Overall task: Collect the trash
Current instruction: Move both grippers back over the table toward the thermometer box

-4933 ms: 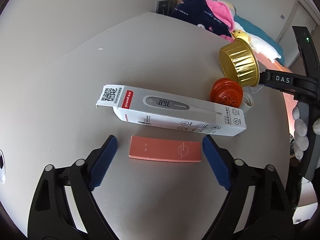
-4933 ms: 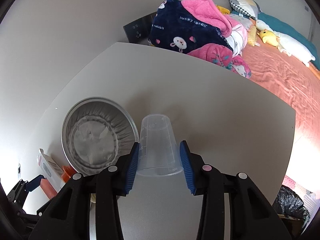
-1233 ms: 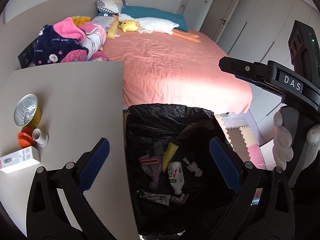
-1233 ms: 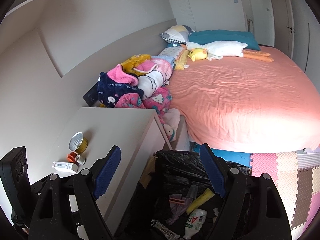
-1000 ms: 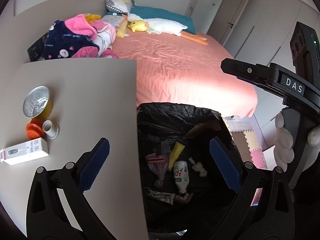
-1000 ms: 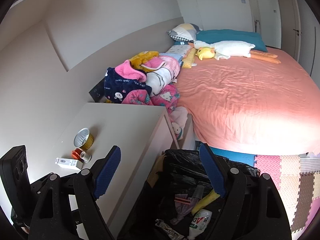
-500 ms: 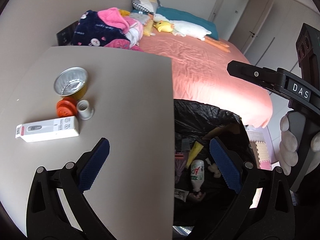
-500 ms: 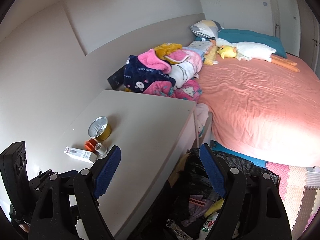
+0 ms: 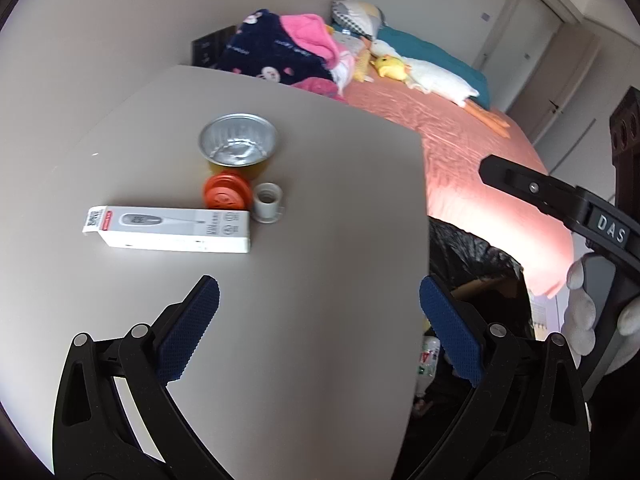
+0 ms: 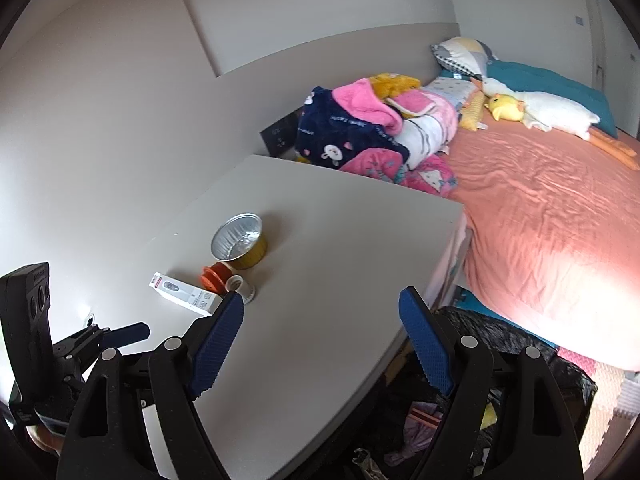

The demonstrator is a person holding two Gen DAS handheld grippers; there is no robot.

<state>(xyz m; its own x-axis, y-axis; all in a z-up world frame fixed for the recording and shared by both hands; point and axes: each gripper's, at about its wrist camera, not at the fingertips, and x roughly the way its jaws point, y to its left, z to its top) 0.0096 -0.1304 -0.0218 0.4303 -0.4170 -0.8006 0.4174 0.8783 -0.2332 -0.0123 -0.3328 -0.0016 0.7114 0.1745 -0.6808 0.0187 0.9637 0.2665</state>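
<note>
A grey table (image 9: 328,280) fills the left and middle of both wrist views. On its far left part sit 4 pieces of trash close together. Farthest left lies a white thermometer box (image 9: 168,229), long side running left to right. Just behind its right end stands an orange cap (image 9: 226,195), and just right of that a small white cap (image 9: 268,202), which looks to touch the box's right end. Behind the 2 caps sits a foil cup (image 9: 238,145), silver inside and gold outside, upright and open.

The left gripper (image 9: 318,320) hovers over the near part of the table with its 2 blue pads (image 9: 188,332) wide apart and nothing between them. The right gripper (image 10: 320,332) hangs over the table's near right edge, its pads also spread wide and empty.

Right of the table edge, lower down, stands a bin lined with a black bag (image 9: 472,252); a bottle (image 9: 427,360) and other scraps lie inside. At the far right of the left wrist view, a white-gloved hand (image 9: 580,312) grips the right gripper's handle. Beyond the table a bed (image 10: 552,216) with a salmon sheet carries a heap of blankets (image 10: 368,132) and a plush duck (image 10: 532,114).
</note>
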